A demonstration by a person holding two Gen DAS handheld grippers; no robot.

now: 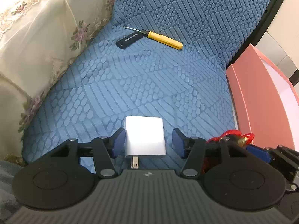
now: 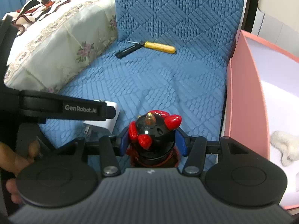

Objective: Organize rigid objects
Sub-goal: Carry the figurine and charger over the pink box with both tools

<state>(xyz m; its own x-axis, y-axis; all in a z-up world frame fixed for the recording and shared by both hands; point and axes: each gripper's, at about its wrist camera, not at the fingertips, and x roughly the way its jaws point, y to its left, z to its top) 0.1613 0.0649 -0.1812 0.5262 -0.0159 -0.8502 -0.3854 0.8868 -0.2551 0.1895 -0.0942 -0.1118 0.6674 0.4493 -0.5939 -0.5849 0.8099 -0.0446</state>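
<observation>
A white charger plug (image 1: 144, 137) lies on the blue quilted seat cushion (image 1: 149, 84), prongs toward the camera. My left gripper (image 1: 147, 141) is open around it: the left blue pad touches its side and a gap shows at the right pad. In the right wrist view the charger (image 2: 113, 110) shows behind the left gripper's arm. My right gripper (image 2: 152, 141) is shut on a black figurine with red parts (image 2: 153, 130), just right of the charger. Far back lie a yellow-handled screwdriver (image 1: 163, 39) and a black USB stick (image 1: 128, 41), touching each other.
A pink open box (image 2: 246, 93) stands against the cushion's right edge, with a white fluffy item (image 2: 284, 145) inside. A cream floral pillow (image 1: 37, 46) bounds the left side. The blue backrest (image 2: 177, 9) rises behind. A person's hand (image 2: 16, 158) holds the left gripper.
</observation>
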